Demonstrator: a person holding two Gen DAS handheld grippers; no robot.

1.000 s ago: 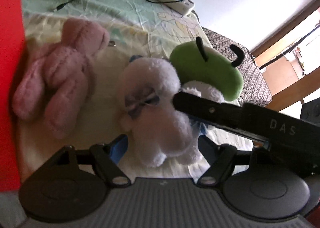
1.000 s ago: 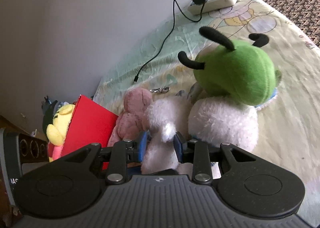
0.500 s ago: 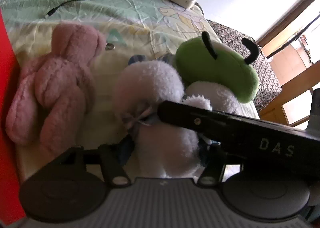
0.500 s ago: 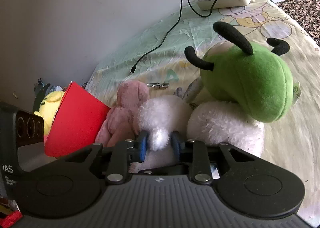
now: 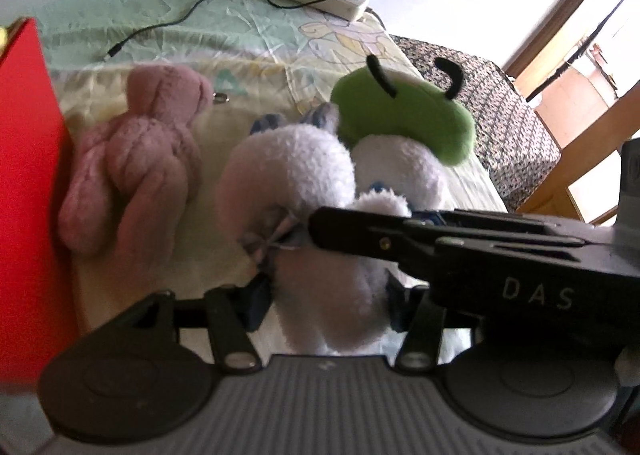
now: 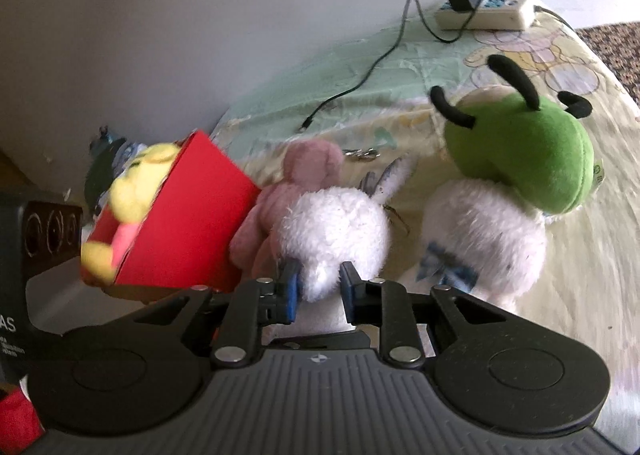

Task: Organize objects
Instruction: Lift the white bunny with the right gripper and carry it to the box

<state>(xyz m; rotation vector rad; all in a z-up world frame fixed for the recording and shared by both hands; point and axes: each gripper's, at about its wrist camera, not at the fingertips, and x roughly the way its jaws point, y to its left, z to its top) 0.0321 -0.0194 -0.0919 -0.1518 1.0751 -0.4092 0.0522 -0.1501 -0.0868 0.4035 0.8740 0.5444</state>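
A white plush bunny (image 5: 296, 183) with a blue bow lies on the bed. My left gripper (image 5: 324, 303) is shut around its lower body. My right gripper (image 6: 318, 287) is shut on one of its limbs and reaches across the left wrist view (image 5: 440, 231). The bunny also shows in the right wrist view (image 6: 332, 231). A pink plush (image 5: 136, 159) lies to its left, next to a red box (image 5: 24, 183). A green-headed plush (image 5: 404, 119) sits to its right, apart from the bunny in the right wrist view (image 6: 520, 159).
The red box (image 6: 188, 223) holds a yellow plush (image 6: 136, 183). A white power strip (image 6: 484, 11) with a black charger and cable lies at the bed's far edge by the wall. A patterned cushion (image 5: 500, 123) and wooden furniture are to the right.
Both grippers have lifted the white bunny and pulled it away from the green-headed plush, towards the red box. My left gripper has closed in around its body.
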